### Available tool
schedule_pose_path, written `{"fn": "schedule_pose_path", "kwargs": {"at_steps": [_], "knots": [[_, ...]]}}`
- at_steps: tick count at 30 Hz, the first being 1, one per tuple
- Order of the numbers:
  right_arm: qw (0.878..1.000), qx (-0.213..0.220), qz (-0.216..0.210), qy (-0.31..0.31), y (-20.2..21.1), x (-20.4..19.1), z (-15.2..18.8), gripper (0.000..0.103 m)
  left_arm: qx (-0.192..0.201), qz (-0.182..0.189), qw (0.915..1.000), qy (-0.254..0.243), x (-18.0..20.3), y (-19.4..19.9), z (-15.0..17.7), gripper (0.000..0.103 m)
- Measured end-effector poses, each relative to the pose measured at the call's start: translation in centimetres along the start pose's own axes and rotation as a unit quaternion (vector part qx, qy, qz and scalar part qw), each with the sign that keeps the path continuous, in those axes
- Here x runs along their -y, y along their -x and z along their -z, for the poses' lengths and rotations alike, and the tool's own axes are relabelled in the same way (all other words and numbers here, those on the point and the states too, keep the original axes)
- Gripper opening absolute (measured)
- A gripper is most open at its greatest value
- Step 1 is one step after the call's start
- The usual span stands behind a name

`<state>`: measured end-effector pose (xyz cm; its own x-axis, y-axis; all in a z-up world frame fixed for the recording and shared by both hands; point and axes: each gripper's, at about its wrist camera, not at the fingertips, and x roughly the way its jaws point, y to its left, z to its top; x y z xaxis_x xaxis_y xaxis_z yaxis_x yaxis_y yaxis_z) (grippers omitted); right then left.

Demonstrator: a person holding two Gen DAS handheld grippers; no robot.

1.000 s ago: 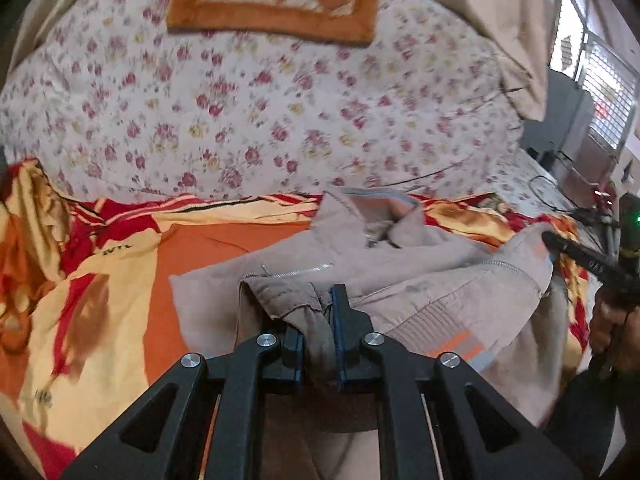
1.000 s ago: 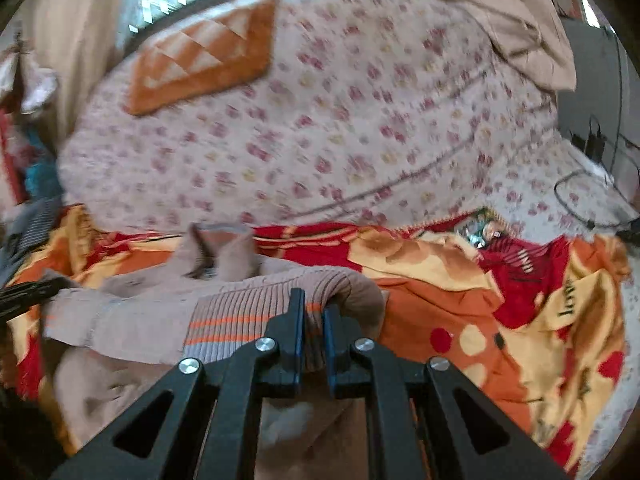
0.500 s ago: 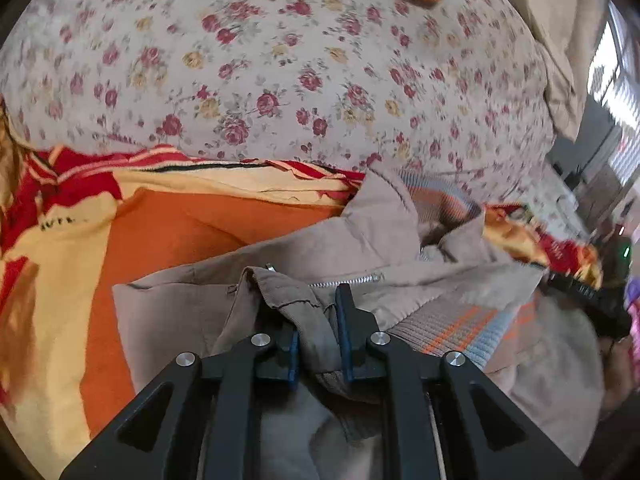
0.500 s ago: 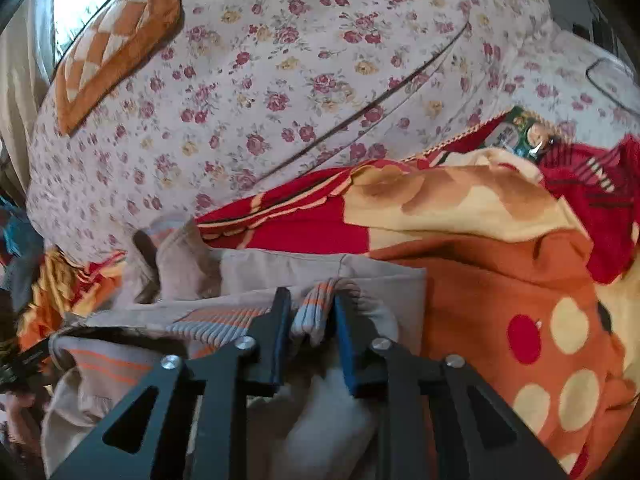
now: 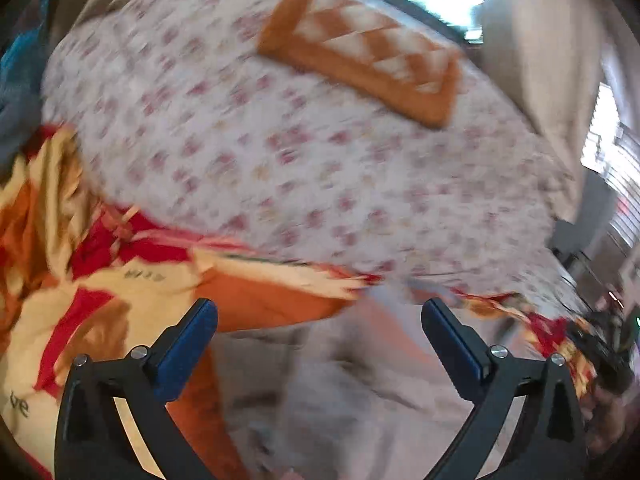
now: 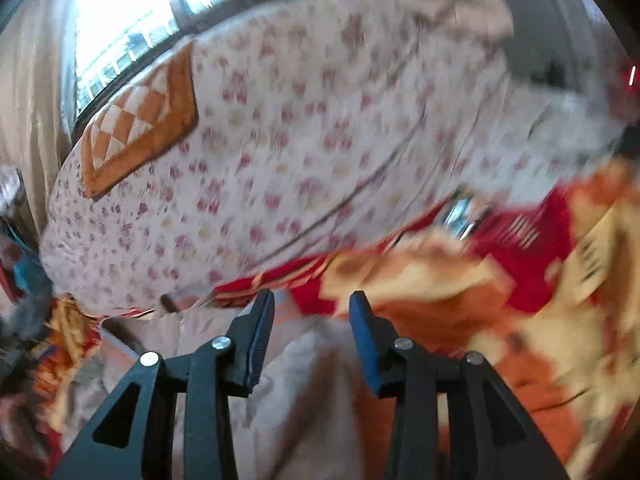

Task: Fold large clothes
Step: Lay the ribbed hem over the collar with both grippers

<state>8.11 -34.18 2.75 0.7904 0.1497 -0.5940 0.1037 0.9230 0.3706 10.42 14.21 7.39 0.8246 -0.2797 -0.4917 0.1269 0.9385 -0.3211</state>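
A beige jacket (image 5: 360, 392) with a striped knit hem lies on the orange, red and yellow blanket (image 5: 100, 312); both views are blurred by motion. My left gripper (image 5: 319, 320) stands wide, its jaws opening, and the jacket lies below them with no pad touching it. In the right wrist view the same jacket (image 6: 304, 392) lies under my right gripper (image 6: 311, 316), whose jaws are opening with a clear gap; no cloth is pinched between the blue pads (image 6: 366, 344). The other gripper and a hand (image 5: 608, 364) show at the far right of the left wrist view.
A floral bedsheet (image 5: 280, 152) covers the bed beyond the blanket. An orange-and-white checked cushion (image 5: 368, 56) lies at the far side under a bright window (image 6: 120, 20). A small shiny packet (image 6: 464, 212) rests on the blanket's right part. Beige curtains hang behind.
Both grippers have let go of the jacket: the left jaws sprang wide, the right opened partway. Both cameras swung, so the cushion and window are back in view.
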Motion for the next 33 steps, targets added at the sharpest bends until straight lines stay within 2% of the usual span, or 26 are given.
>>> {"fn": "schedule_pose_path", "kwargs": {"at_steps": [3, 4, 6, 7, 8, 10, 11, 13, 14, 15, 18, 20, 23, 27, 29, 31, 33], "knots": [[0.996, 0.030, 0.000, 0.080, 2.8, -2.7, 0.4, 0.036, -0.003, 0.043, 0.9960, -0.079, 4.6, 0.7, 1.1, 0.096], [0.994, 0.031, -0.013, 0.102, 3.3, -3.7, 0.7, 0.030, -0.011, 0.051, 0.9935, -0.102, 6.2, 0.4, 1.6, 0.096], [0.988, 0.010, -0.048, 0.150, 4.0, -6.2, 2.3, 0.026, -0.035, 0.061, 0.9889, -0.130, 8.6, -1.1, 2.9, 0.094], [0.985, -0.003, -0.049, 0.162, 3.8, -6.8, 3.0, 0.026, -0.055, 0.057, 0.9865, -0.143, 9.4, -2.4, 3.5, 0.090], [0.983, -0.025, -0.046, 0.176, 3.3, -7.5, 3.8, 0.025, -0.076, 0.047, 0.9844, -0.151, 9.9, -3.7, 3.8, 0.087], [0.980, -0.072, -0.025, 0.183, 1.1, -7.8, 4.5, 0.025, -0.150, 0.019, 0.9757, -0.159, 10.1, -8.1, 4.3, 0.065], [0.979, -0.107, -0.011, 0.173, -0.8, -7.5, 4.5, 0.025, -0.179, -0.018, 0.9703, -0.162, 9.4, -10.5, 4.6, 0.063], [0.971, -0.190, 0.002, 0.144, -5.1, -6.4, 4.9, 0.025, -0.198, -0.098, 0.9606, -0.169, 7.4, -13.3, 5.1, 0.063], [0.968, -0.216, 0.006, 0.127, -7.3, -5.7, 5.0, 0.022, -0.197, -0.119, 0.9613, -0.152, 5.8, -14.1, 5.0, 0.063], [0.968, -0.223, 0.006, 0.112, -8.6, -5.4, 4.8, 0.022, -0.192, -0.133, 0.9651, -0.119, 4.1, -14.5, 4.5, 0.063], [0.969, -0.218, 0.002, 0.117, -12.1, -5.8, 3.4, 0.022, -0.161, -0.190, 0.9655, -0.076, 1.5, -14.7, 3.5, 0.062], [0.967, -0.222, 0.012, 0.126, -14.6, -5.4, 3.4, 0.022, -0.151, -0.203, 0.9662, -0.049, 0.5, -14.6, 3.2, 0.063], [0.970, -0.224, -0.002, 0.099, -16.4, -4.5, 3.5, 0.022, -0.139, -0.225, 0.9640, -0.027, -0.7, -14.4, 3.0, 0.066], [0.971, -0.217, -0.004, 0.099, -16.1, -4.4, 3.7, 0.022, -0.141, -0.213, 0.9668, -0.008, -1.9, -14.3, 2.9, 0.068], [0.972, -0.212, 0.000, 0.099, -15.0, -4.6, 3.6, 0.021, -0.126, -0.187, 0.9741, -0.002, -1.5, -13.0, 2.7, 0.068], [0.978, -0.185, 0.001, 0.094, -13.1, -5.0, 2.5, 0.021, -0.107, -0.171, 0.9794, 0.014, -0.7, -11.0, 2.0, 0.067], [0.987, -0.131, -0.013, 0.090, -9.6, -6.0, 1.3, 0.026, -0.078, -0.147, 0.9856, 0.031, -0.4, -8.3, 0.9, 0.067]]}}
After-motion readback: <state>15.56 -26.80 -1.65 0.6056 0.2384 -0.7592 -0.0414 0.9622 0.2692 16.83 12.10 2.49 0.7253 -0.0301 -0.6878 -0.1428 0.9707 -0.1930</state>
